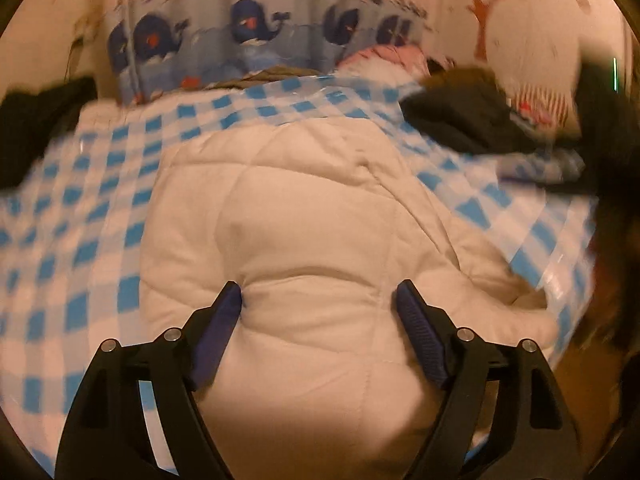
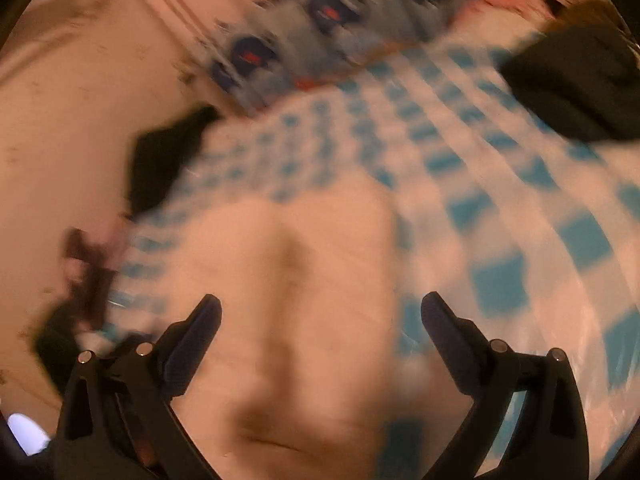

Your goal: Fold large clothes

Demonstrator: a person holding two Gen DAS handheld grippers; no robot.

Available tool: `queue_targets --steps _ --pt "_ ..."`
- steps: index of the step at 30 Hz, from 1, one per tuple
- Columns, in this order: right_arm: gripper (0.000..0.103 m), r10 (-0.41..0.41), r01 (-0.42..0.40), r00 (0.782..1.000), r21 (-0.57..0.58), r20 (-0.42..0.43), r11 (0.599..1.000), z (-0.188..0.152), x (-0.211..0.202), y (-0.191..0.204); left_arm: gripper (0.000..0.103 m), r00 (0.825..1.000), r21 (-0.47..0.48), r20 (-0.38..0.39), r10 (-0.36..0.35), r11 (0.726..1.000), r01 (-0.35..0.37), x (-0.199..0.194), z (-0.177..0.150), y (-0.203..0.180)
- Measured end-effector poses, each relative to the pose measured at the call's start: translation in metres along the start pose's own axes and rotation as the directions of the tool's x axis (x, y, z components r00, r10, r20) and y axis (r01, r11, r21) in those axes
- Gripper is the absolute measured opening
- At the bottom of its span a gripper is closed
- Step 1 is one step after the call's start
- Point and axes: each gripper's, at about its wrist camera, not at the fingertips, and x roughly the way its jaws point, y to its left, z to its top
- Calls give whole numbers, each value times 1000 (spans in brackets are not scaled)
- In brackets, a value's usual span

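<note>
A cream-white quilted padded garment [image 1: 300, 200] lies bunched on a blue-and-white checked cover [image 1: 80, 220]. In the left wrist view my left gripper [image 1: 320, 300] hangs just over its near end. The jaws stand apart, a puffy fold bulges up between them, and the right pad is clear of the cloth. The right wrist view is heavily blurred. There my right gripper [image 2: 320, 316] is wide open above the same white garment [image 2: 300, 260], with nothing pinched between its fingers.
Dark clothes [image 1: 460, 120] are heaped at the far right of the cover, and another dark piece [image 1: 36, 128] lies at the far left edge. A whale-print curtain [image 1: 248, 40] hangs behind, with a pink item [image 1: 388, 56] below it. The checked cover [image 2: 500, 220] shows bare on the right.
</note>
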Motion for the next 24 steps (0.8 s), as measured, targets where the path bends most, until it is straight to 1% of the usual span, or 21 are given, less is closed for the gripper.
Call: queue_targets --steps 1,3,4,5,6,7,8,9,10,11,13,15,16,18,19,20,21,22,23,24 --pt "96 44 -44 999 -1 12 999 6 7 10 75 1000 7 -4 15 1000 -15 1 -1 -2" --pt "96 24 -24 999 12 36 1000 10 24 20 76 1000 0 -1 25 1000 -25 0 -3 -4" --pt "96 6 -8 999 27 42 1000 7 42 21 76 1000 -2 1 29 1000 -29 0 -4 -4" --pt "96 -24 22 999 31 37 999 3 55 20 76 1000 -2 2 31 1000 -31 -4 -4 -8" --pt "96 -123 123 992 15 9 992 -5 77 16 76 999 0 2 33 999 -33 -6 -7 -11" --pt "96 -197 197 980 -15 -30 980 -15 99 8 77 999 1 -1 32 999 -32 -5 -8 -12" --pt "96 -220 220 974 -19 -57 975 -30 121 -6 77 1000 8 -7 25 1000 -25 -3 -7 -13" --pt "96 -214 215 975 3 -61 977 -37 126 -17 77 1000 24 -18 14 1000 -14 0 -8 -16" --pt "96 -203 205 976 20 -73 978 -36 127 -23 77 1000 46 -26 15 999 -14 2 -9 -20" --pt "96 -211 213 975 10 -73 977 -35 126 -23 77 999 54 -26 21 998 -20 2 -8 -23" --pt "96 -271 268 961 -50 -53 962 -37 124 -15 77 999 36 -43 -13 999 14 -3 -4 -22" --pt "96 -283 280 958 -51 -55 959 -37 122 -16 77 998 -1 -43 -48 999 48 -17 1 -19" --pt "96 -288 285 956 -49 -55 957 -37 121 -17 77 998 -9 -30 -51 999 50 -23 3 -18" --pt "96 -314 311 948 -54 -47 949 -39 115 -16 77 1000 10 12 -4 1000 4 -34 8 -21" --pt "96 -329 327 944 -55 -38 944 -39 112 -16 77 1000 27 19 10 1000 -10 -32 9 -20" --pt "96 -350 348 936 -58 -27 936 -42 107 -17 77 1000 35 9 17 999 -18 -27 9 -19" --pt "96 -368 366 930 -56 -20 929 -47 103 -20 77 999 32 -39 12 999 -11 -11 6 -17" --pt "96 -379 377 925 -50 -23 925 -49 102 -25 78 998 35 -56 4 999 -2 -2 2 -17" --pt "96 -376 375 926 -36 -32 927 -49 101 -31 79 999 67 -28 18 998 -16 5 -5 -20" --pt "96 -369 368 929 -21 -42 930 -50 101 -35 79 999 83 -20 29 996 -27 7 -8 -23"
